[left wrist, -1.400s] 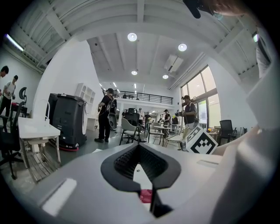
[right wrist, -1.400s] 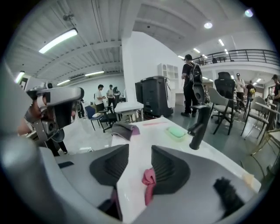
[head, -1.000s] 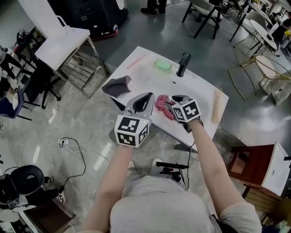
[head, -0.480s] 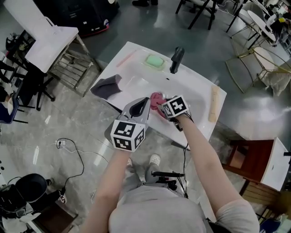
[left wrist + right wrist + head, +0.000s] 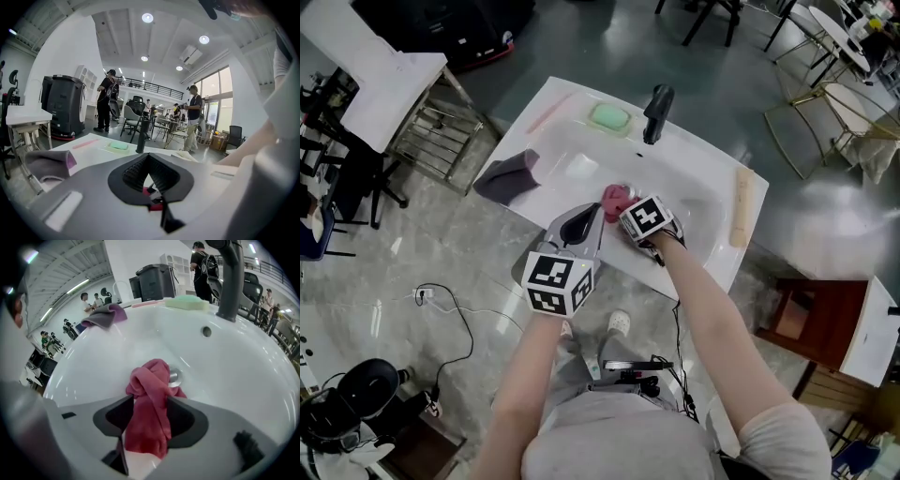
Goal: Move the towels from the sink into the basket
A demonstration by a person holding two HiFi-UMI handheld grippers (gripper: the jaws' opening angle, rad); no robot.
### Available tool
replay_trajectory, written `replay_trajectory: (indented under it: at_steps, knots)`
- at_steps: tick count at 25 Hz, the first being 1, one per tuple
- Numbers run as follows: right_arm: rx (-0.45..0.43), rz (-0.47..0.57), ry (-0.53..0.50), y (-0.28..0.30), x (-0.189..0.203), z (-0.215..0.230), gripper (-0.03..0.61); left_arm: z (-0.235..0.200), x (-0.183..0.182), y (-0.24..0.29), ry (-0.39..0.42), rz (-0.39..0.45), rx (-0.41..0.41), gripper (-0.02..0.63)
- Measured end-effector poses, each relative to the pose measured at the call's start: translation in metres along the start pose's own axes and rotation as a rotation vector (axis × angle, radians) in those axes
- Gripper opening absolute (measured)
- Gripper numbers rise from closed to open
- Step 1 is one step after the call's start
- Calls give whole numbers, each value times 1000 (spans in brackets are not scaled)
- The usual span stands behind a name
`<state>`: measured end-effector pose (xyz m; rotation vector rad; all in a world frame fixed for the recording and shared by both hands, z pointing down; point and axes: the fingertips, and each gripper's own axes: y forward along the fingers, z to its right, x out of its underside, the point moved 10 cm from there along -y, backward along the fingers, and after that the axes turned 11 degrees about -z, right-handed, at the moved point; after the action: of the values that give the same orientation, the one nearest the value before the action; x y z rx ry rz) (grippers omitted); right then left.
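The right tongs (image 5: 149, 400), whose jaws have just been opening, are standing spread around the red towel (image 5: 150, 378) lying in the sink (image 5: 243, 362) just before the faucet (image 5: 229, 282), so closing now is risking a pinch on one loose fold, with the bunch slipping back on the lift. The left tongs (image 5: 149, 157) are hovering pressed together, empty, short of the faucet. The basket is showing in no view, and whether the pads (image 5: 185, 416) are touching cloth is hard to judge.

Grey short-sleeved T-shirt (image 5: 619, 436); left tool (image 5: 598, 212), right tool (image 5: 151, 404) grey, black-white marker cubes (image 5: 558, 283).
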<state>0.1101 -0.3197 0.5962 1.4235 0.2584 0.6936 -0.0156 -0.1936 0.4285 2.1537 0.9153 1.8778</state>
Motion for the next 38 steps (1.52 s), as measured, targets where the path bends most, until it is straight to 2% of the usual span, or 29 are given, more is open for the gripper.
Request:
replay_trajectory:
  at_steps: [5, 11, 12, 13, 15, 23, 30, 38]
  knots:
    - [22, -47, -53, 20, 2, 7, 224, 1, 0, 8, 7, -17, 5, 6]
    - [-23, -14, -1, 25, 8, 18, 217, -1, 4, 9, 2, -25, 3, 6]
    - [-19, -17, -1, 25, 9, 17, 183, -1, 5, 8, -1, -27, 2, 6]
    - [-19, -23, 1, 26, 9, 17, 111, -2, 5, 7, -2, -29, 2, 6]
    - [-27, -35, 13, 27, 9, 16, 86, -2, 6, 6, -3, -31, 2, 6]
    - [-27, -28, 23, 16, 14, 16, 75, -1, 6, 1, -7, -27, 2, 6]
    - [-49, 59, -1, -5, 19, 12, 75, 3, 1, -6, 2, -19, 11, 6]
    - [-16, 137, 20, -34, 24, 6, 75, 4, -9, -22, 27, 0, 17, 6]
